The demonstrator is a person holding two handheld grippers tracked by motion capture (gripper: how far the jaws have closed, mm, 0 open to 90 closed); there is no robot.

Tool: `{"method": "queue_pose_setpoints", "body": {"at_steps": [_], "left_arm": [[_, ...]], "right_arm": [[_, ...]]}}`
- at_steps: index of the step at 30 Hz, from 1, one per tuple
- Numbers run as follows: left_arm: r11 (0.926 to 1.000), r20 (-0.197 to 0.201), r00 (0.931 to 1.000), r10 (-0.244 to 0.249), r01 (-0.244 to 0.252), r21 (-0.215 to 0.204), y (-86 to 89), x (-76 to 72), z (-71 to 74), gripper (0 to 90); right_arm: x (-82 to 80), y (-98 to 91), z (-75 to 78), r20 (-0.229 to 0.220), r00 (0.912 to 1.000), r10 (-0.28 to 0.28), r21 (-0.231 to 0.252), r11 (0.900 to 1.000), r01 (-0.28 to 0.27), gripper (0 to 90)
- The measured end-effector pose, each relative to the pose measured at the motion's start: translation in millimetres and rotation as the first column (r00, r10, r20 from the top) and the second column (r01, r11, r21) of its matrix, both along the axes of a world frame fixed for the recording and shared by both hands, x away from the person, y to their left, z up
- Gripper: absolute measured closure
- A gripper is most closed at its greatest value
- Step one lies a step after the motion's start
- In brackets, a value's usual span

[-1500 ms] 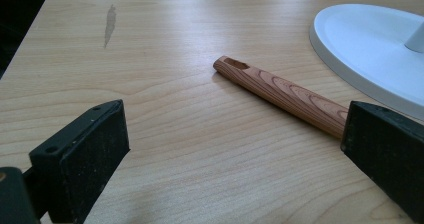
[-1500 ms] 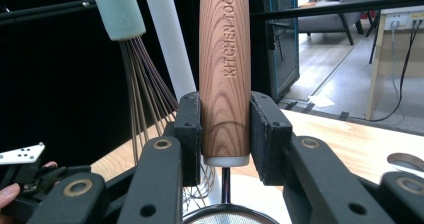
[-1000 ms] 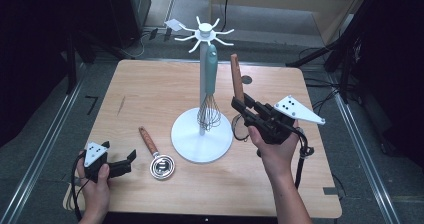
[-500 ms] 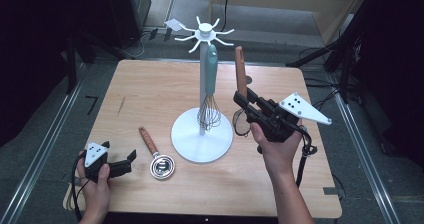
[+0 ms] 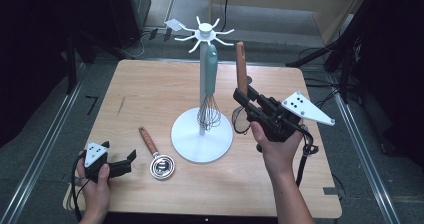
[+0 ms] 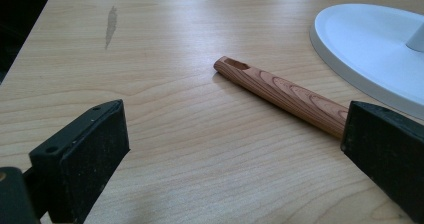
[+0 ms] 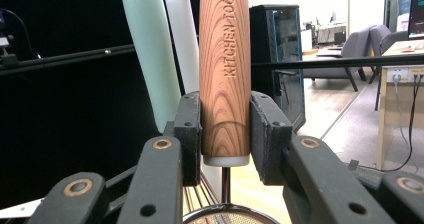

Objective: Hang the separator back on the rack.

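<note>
High view: right gripper (image 5: pixel 243 100) is clamped on the wood-grain handle of a mesh strainer (image 5: pixel 241 71), held upright in the air just right of the white utensil stand with hook arms (image 5: pixel 202 134), where a teal-handled wire whisk (image 5: pixel 210 86) hangs; left gripper (image 5: pixel 127 161) rests wide open at the front left of the light wooden table (image 5: pixel 150 94).

Left gripper view: jaws wide apart, holding nothing, a second wood-handled utensil (image 6: pixel 280 94) lying on the table between them.

Right gripper view: both pads press the handle near its lower end, strainer rim just below.

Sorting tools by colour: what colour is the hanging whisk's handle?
Pale teal handle, clearest in the high view.
</note>
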State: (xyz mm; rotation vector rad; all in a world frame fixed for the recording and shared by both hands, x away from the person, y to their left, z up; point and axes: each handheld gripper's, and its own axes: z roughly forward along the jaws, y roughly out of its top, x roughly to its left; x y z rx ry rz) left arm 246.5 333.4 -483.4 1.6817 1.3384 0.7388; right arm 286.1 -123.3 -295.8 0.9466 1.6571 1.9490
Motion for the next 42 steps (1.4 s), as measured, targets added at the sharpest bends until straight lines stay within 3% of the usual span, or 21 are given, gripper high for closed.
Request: {"method": "queue_pose_setpoints", "body": {"at_steps": [12,28,36,42], "left_arm": [[1.0,0.0,1.0,0.0,0.0,0.0,0.0,0.0,0.0,0.0],[1.0,0.001,1.0,0.0,0.0,0.0,0.0,-0.1,0.0,0.0],[1.0,0.002,1.0,0.0,0.0,0.001,-0.1,-0.1,0.0,0.0],[1.0,0.0,1.0,0.0,0.0,0.0,0.0,-0.1,0.0,0.0]], "right_arm": [[-2.5,5.4,7.3,0.031,0.9994,0.016,0.002,0.9999,-0.016,70.2],[4.1,14.6,6.0,0.021,0.999,0.04,-0.005,0.9992,-0.04,70.2],[6.2,19.3,2.8,0.03,0.9992,0.027,-0.02,0.9995,-0.026,70.0],[8.4,22.3,1.0,0.058,0.998,-0.023,-0.057,0.9981,0.026,69.2]]}}
